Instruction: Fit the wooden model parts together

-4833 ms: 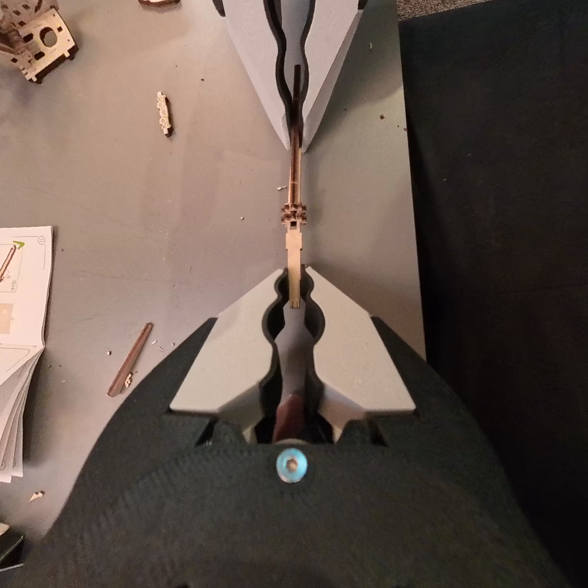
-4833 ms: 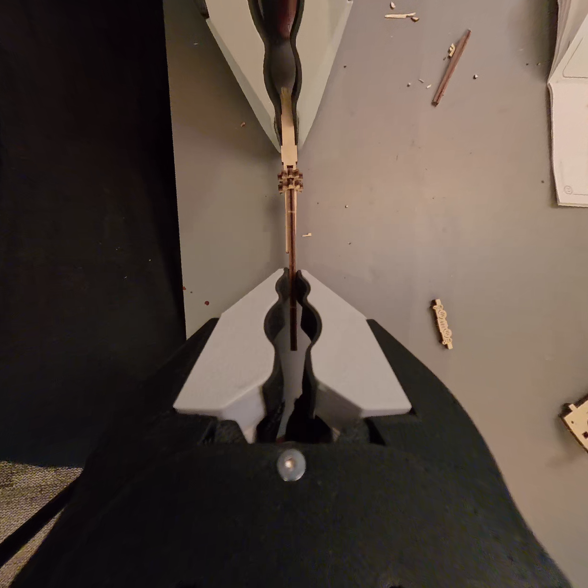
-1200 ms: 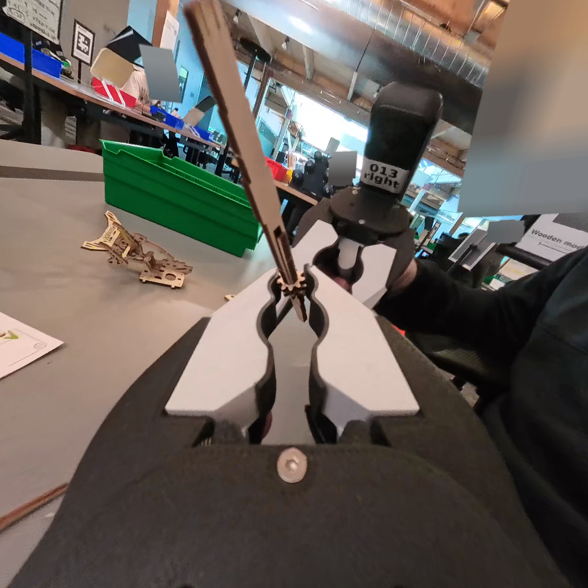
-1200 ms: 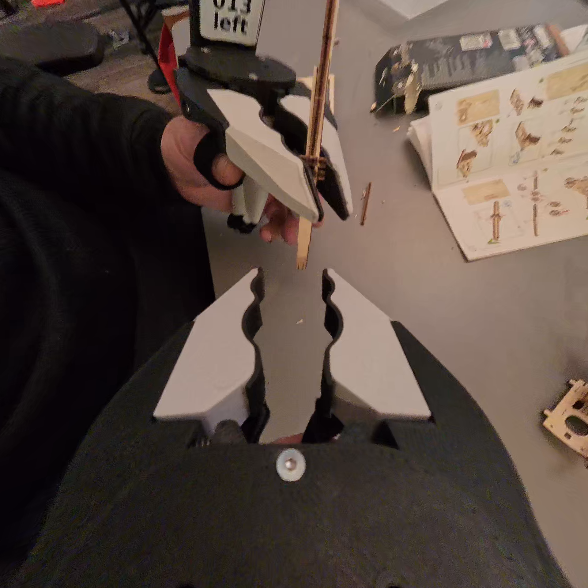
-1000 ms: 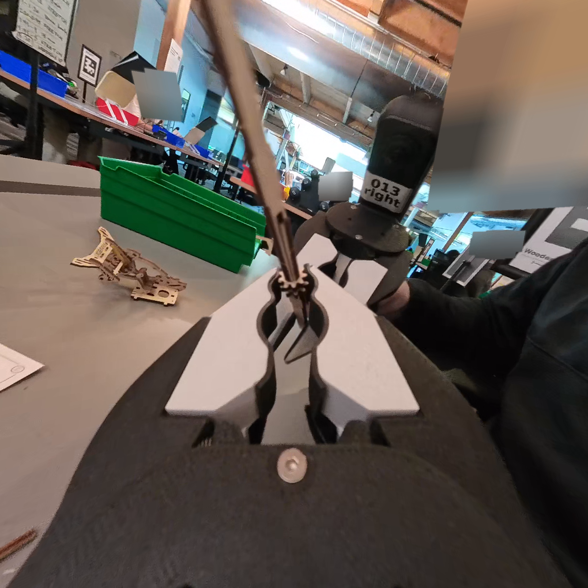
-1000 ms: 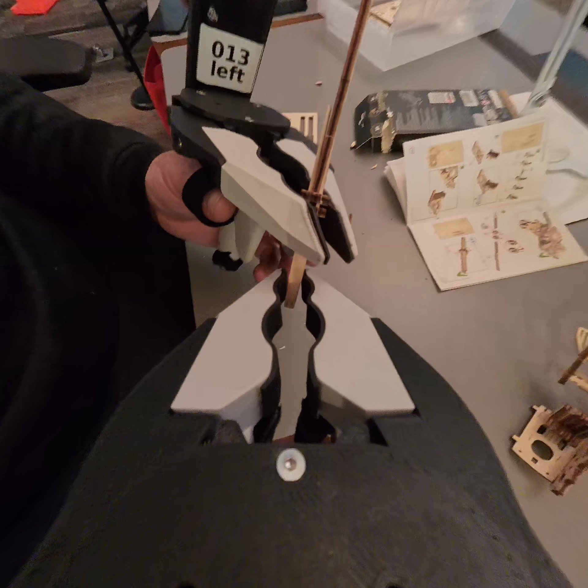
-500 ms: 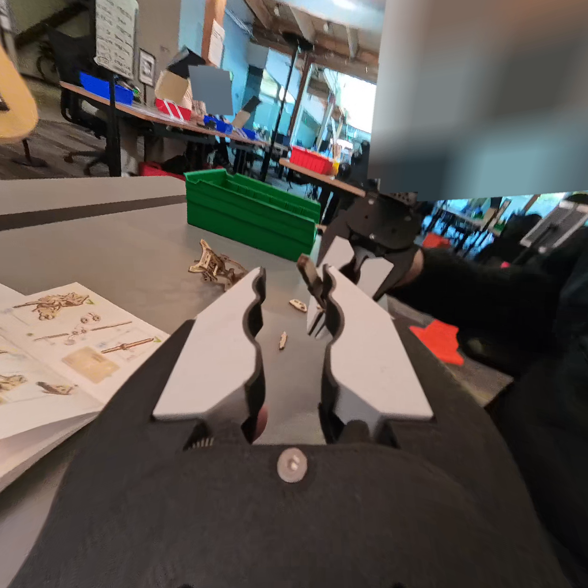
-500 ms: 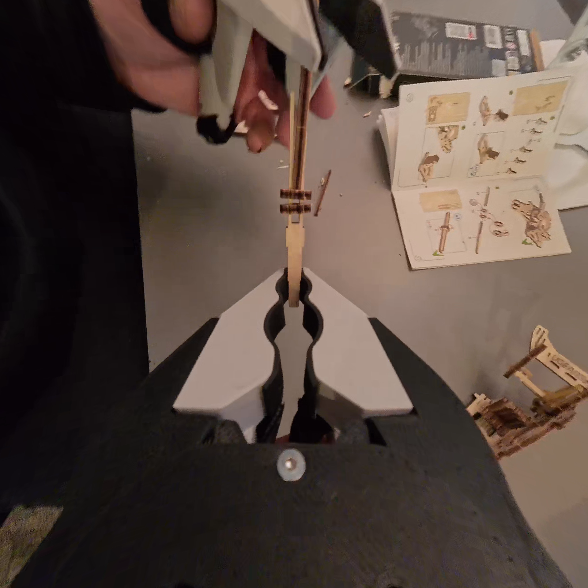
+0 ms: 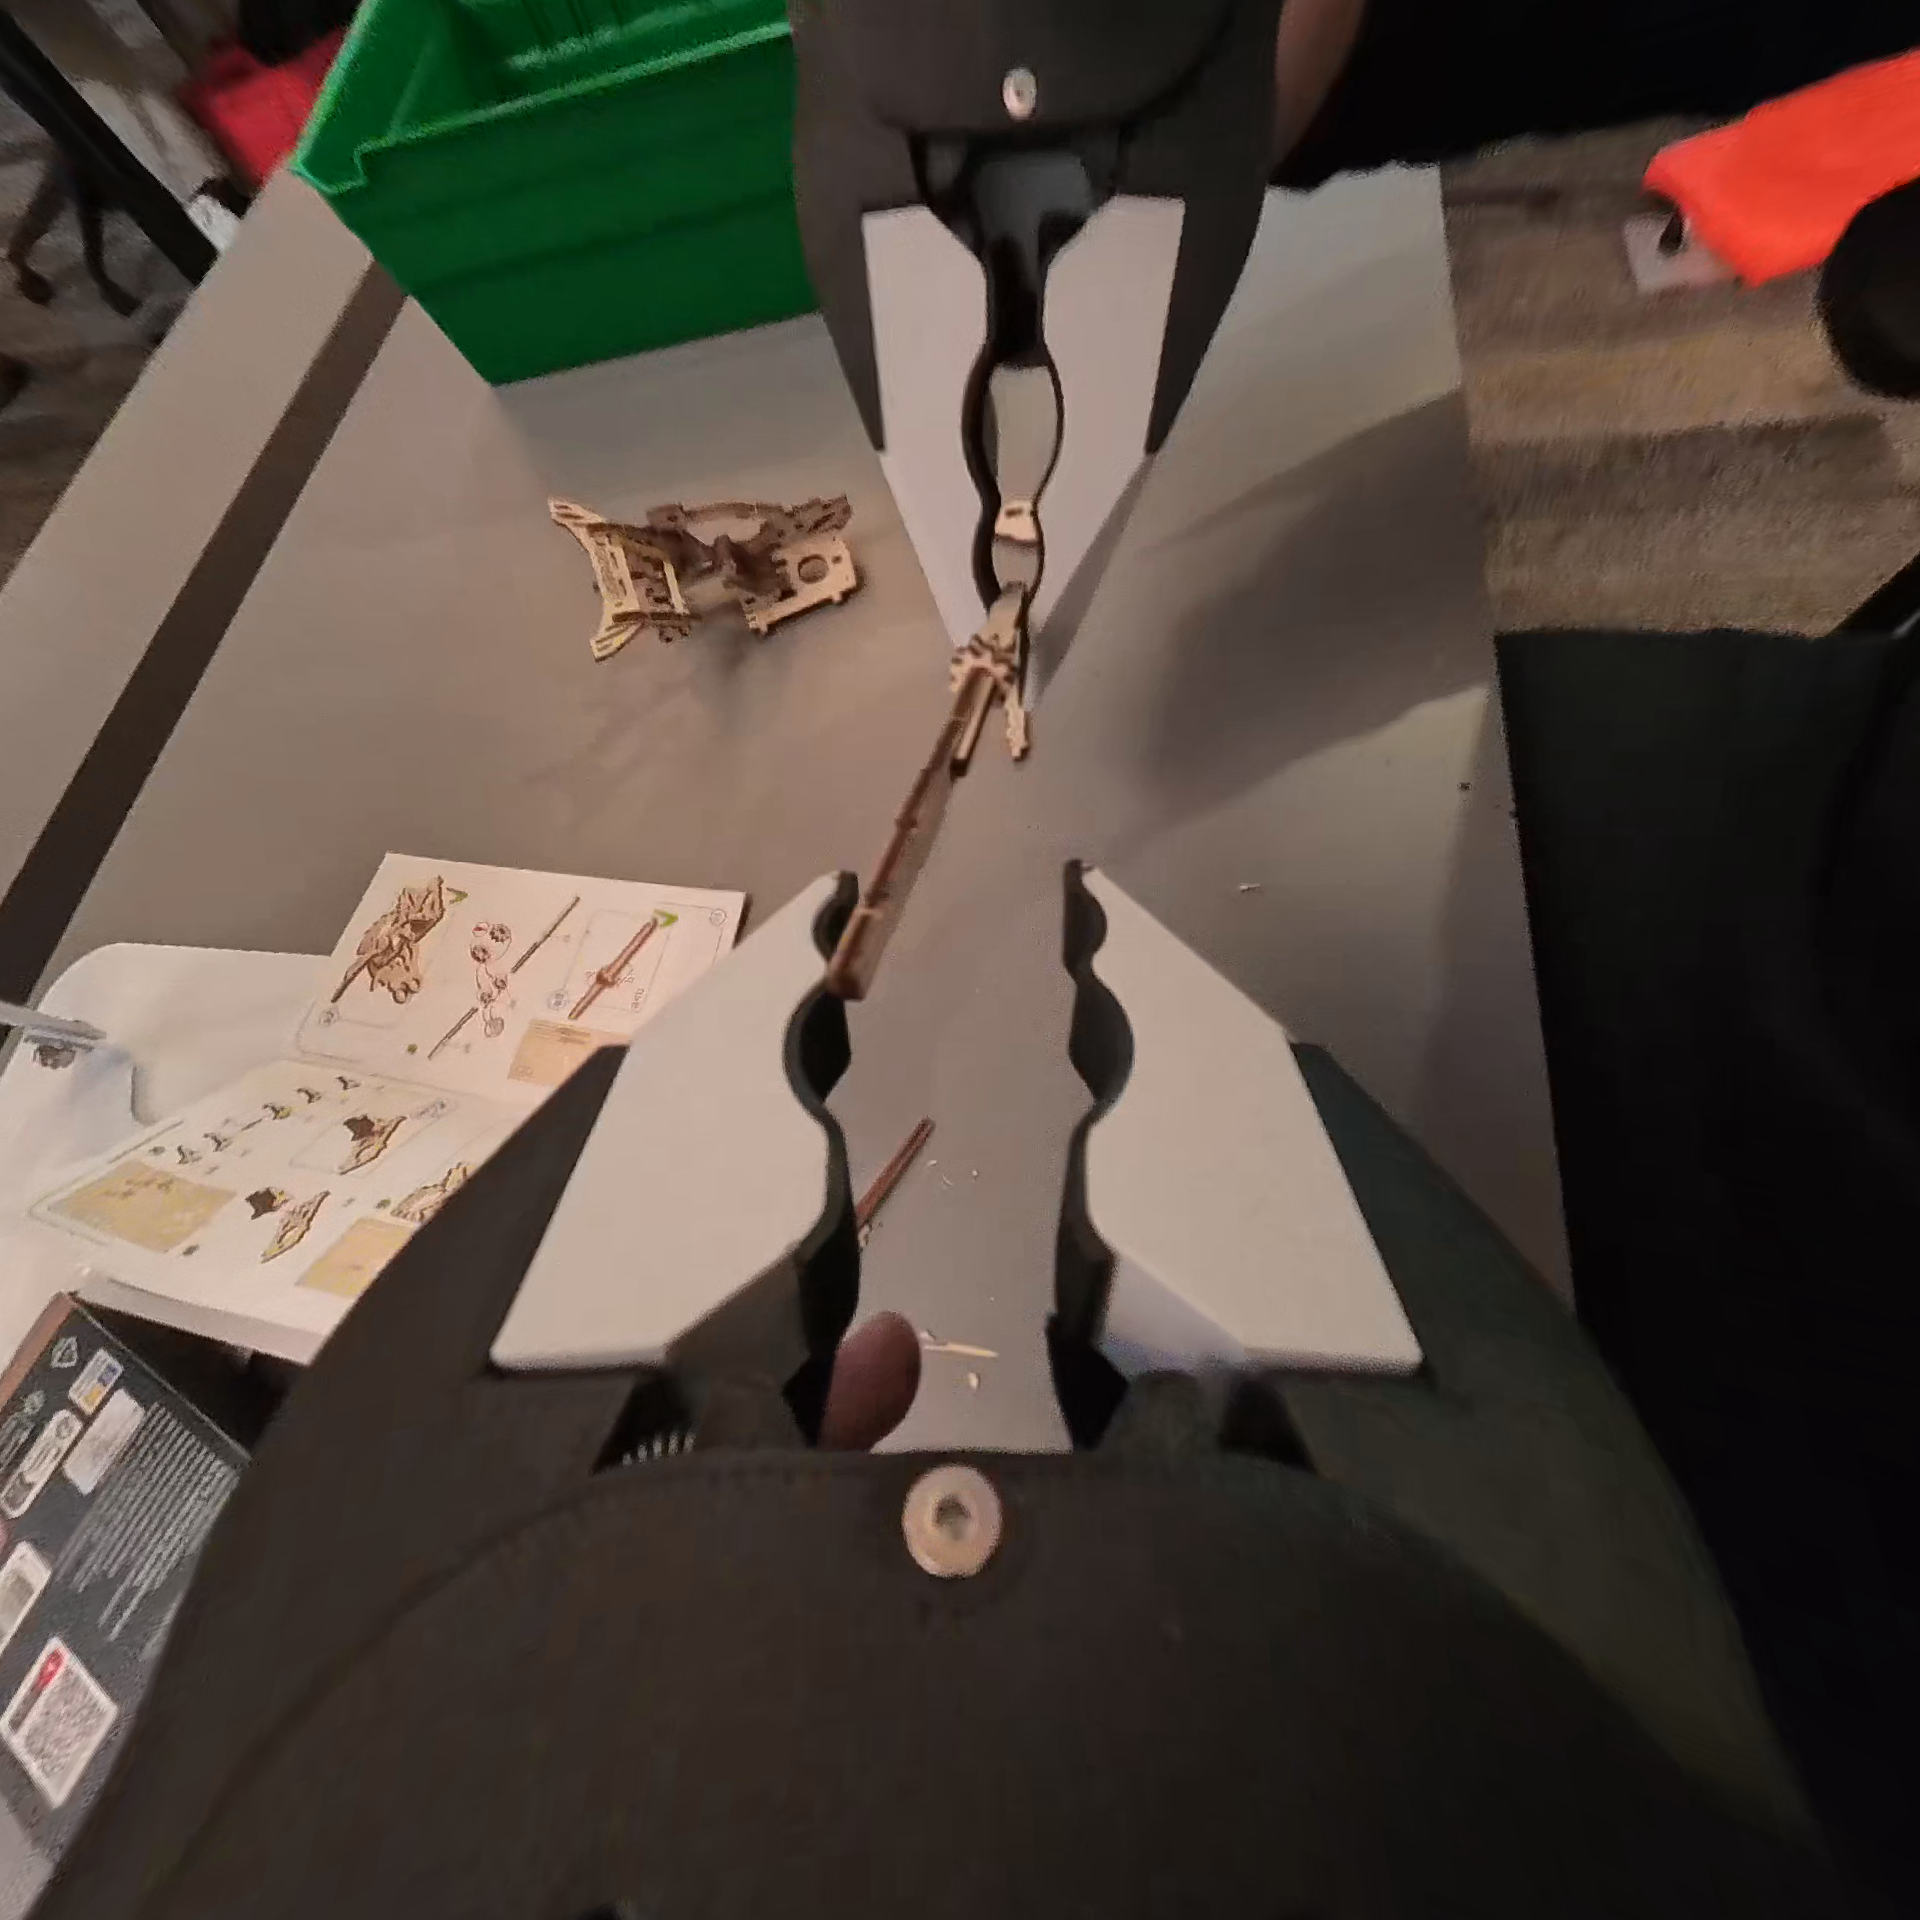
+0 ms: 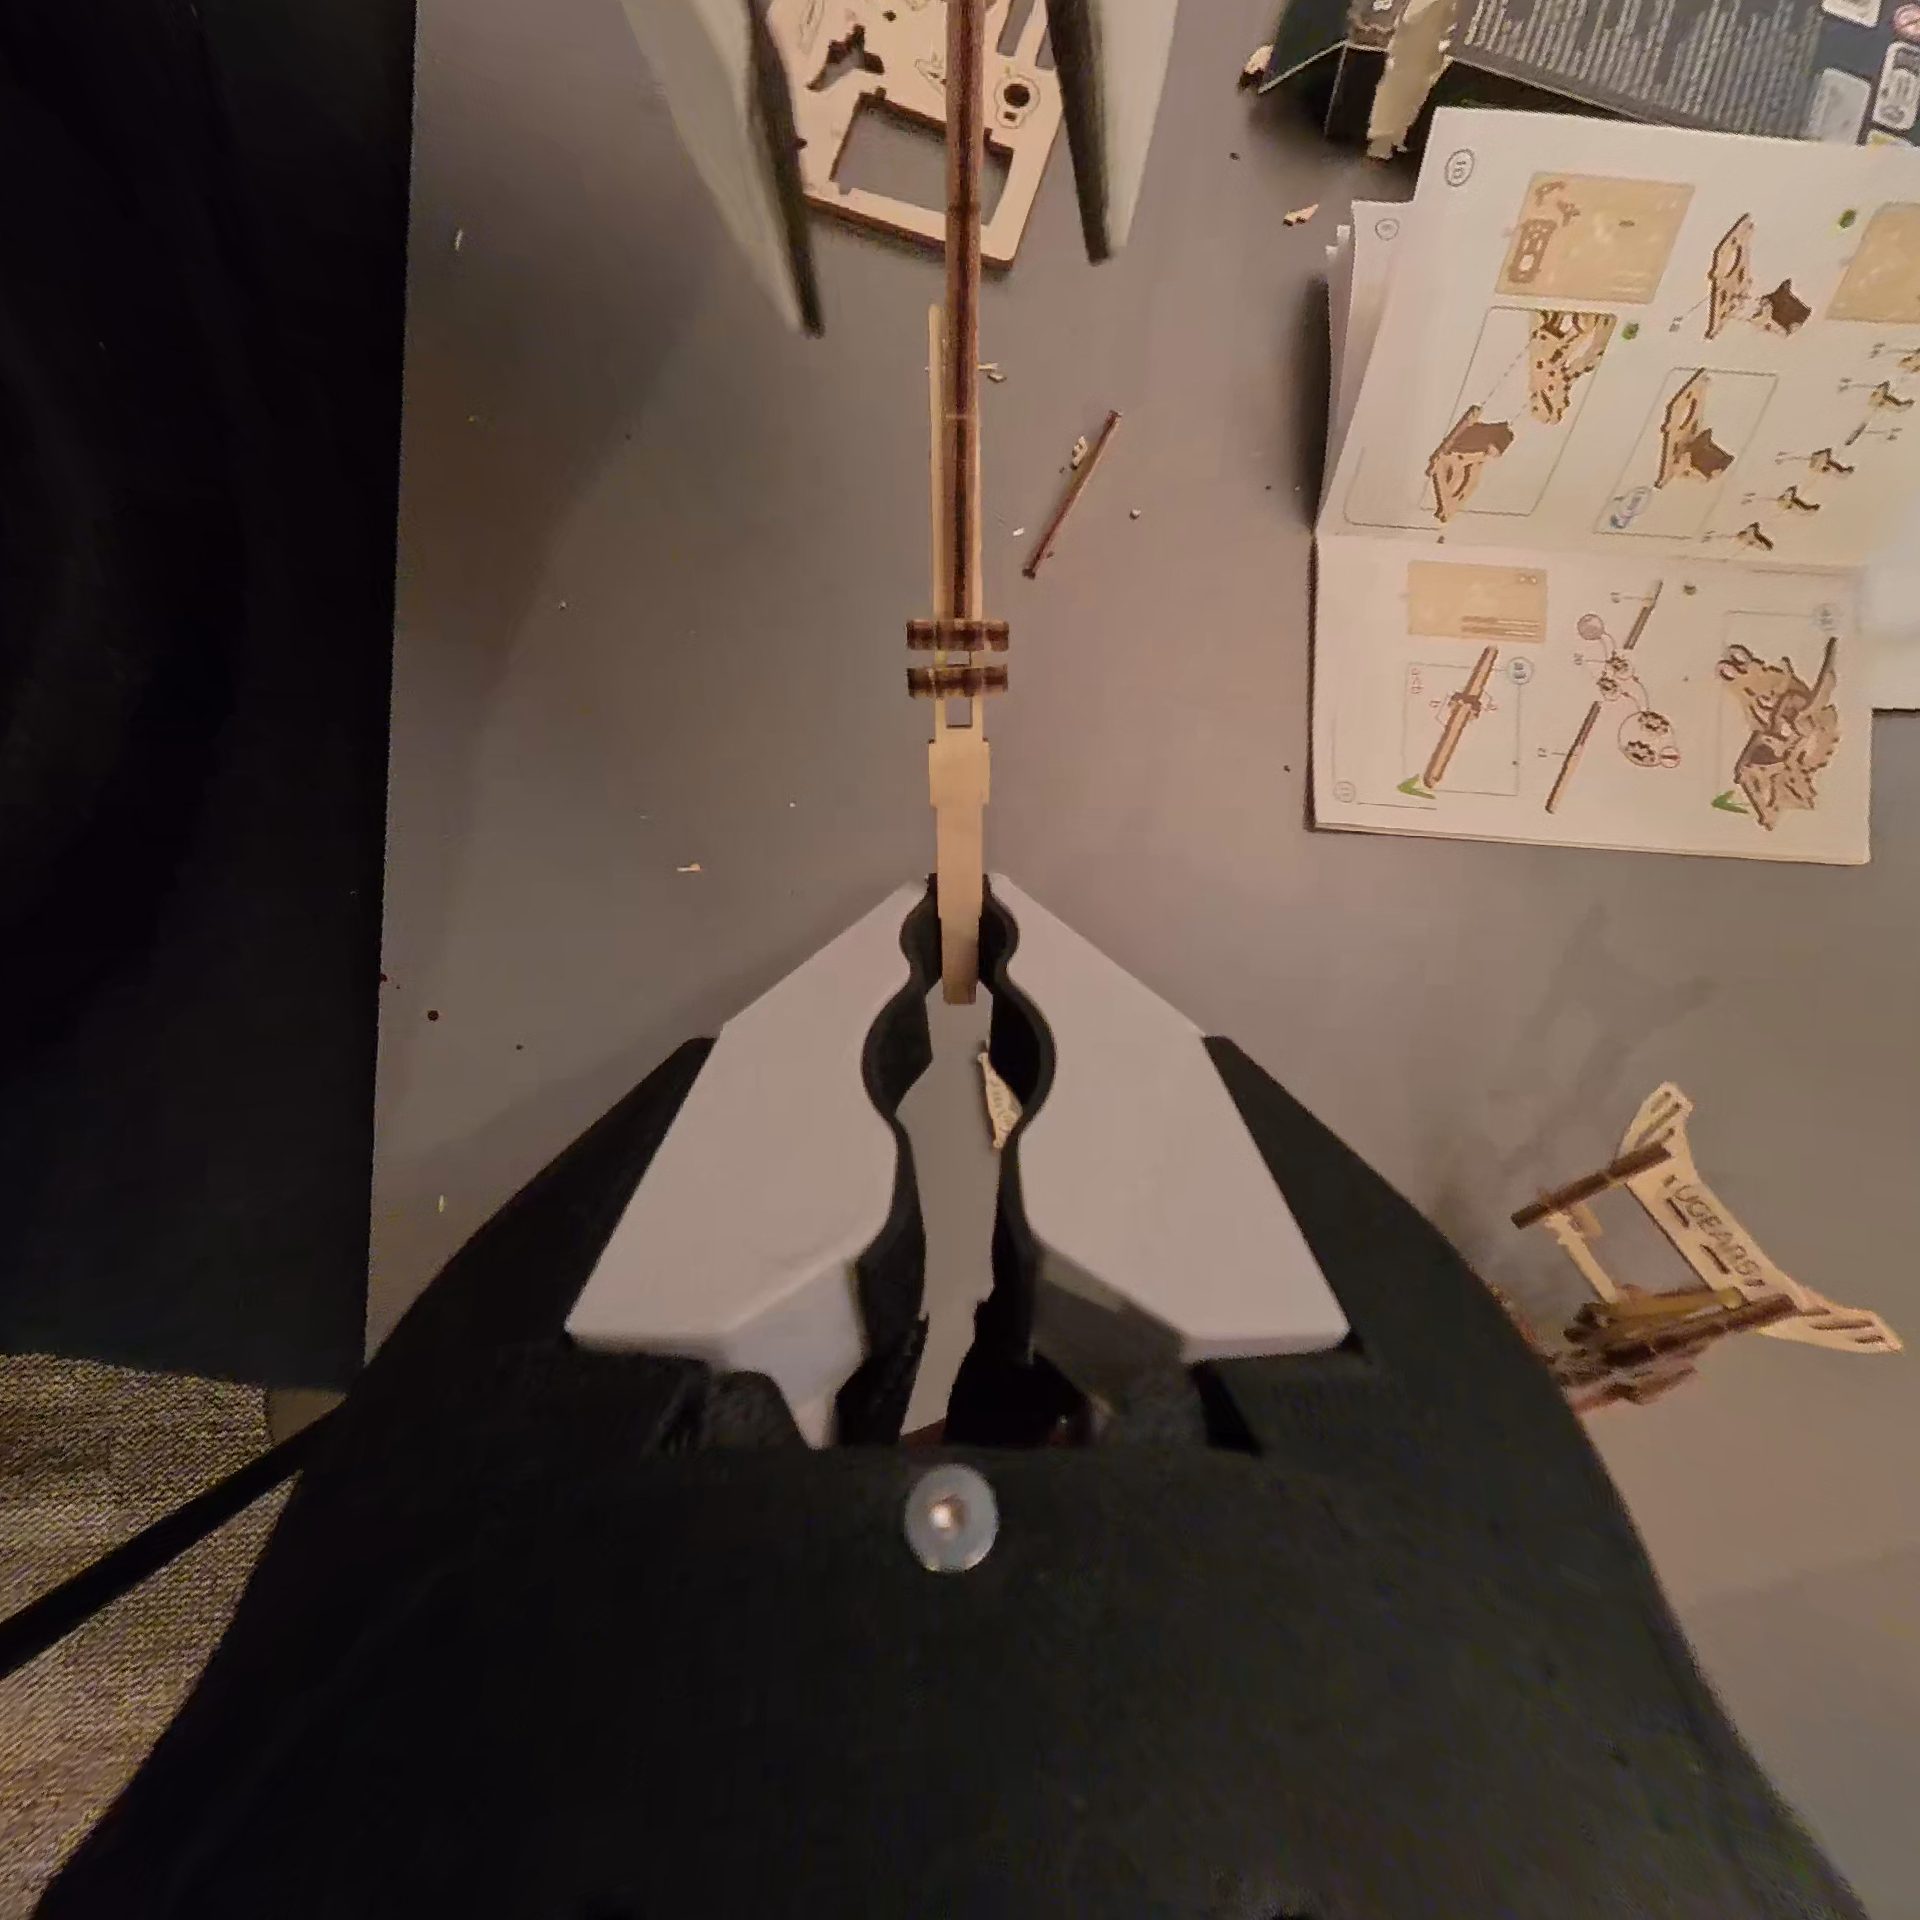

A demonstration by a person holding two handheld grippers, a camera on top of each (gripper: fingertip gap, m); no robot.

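Gripping the wooden shaft point(image 10: 958, 790) firmly in the right claw point(image 10: 958, 883), bring the spread, empty left claw point(image 9: 951, 883) squarely around its far end.

Grey table point(image 9: 436, 665) with green bin point(image 9: 561, 177), instruction booklet point(image 10: 1621, 499), half-built wooden model point(image 9: 717, 571).

Both pictures are dim and warm in tone. My desk point(image 10: 644, 644) looks dull grey without any glare, and its shadows are soft. In the right wrist view the wooden shaft point(image 10: 958, 665) is sharp, but the left edge falls into almost pure black. The left wrist view is softer: the green bin point(image 9: 582, 177) and the orange patch point(image 9: 1787, 187) at the top are smeared (motion blur, I think). The wide lens bends the straight desk edges near the borders.
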